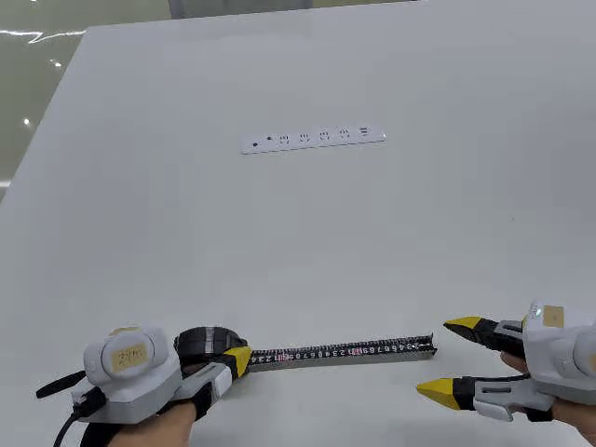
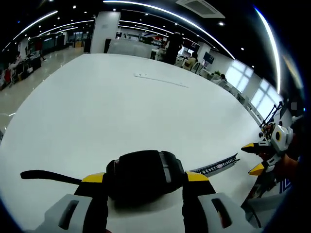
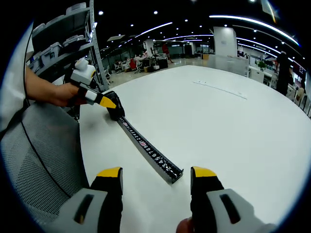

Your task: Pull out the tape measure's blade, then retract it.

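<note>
White worktop, power strip noted at far centre. At near left, the left hand-held gripper is seen clamped on the black tape measure. Its blade is laid flat rightward. At near right, the right hand-held gripper is held with jaws apart, just past the blade tip.
</note>
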Demonstrator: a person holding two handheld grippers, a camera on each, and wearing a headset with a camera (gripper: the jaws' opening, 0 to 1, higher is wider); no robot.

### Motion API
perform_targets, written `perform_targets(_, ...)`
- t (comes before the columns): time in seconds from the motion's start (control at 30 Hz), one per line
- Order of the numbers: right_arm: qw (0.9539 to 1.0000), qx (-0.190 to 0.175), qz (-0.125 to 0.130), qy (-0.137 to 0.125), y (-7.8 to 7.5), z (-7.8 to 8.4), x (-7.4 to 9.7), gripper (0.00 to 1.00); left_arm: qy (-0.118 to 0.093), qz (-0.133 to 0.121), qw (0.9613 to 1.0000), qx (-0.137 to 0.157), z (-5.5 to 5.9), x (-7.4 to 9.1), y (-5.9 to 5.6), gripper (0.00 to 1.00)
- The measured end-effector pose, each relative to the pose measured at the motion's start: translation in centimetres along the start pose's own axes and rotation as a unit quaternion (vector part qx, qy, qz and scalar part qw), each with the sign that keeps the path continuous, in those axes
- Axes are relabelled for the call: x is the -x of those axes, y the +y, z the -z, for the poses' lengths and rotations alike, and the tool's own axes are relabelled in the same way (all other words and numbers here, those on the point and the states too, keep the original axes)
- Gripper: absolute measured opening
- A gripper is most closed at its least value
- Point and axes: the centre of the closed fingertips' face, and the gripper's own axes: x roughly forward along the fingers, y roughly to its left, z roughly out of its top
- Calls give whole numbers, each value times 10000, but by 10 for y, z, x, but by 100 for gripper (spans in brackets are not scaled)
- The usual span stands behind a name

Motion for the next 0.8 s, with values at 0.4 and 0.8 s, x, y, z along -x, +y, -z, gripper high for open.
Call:
perform_targets(0.4,9978,552,-152,340,-6,6,-8,49,9,15,10000,-2,0,0,0,59)
perform_targets(0.8,9932,930,-358,602,-17,14,-20,42,18,10,10000,0,0,0,0,59)
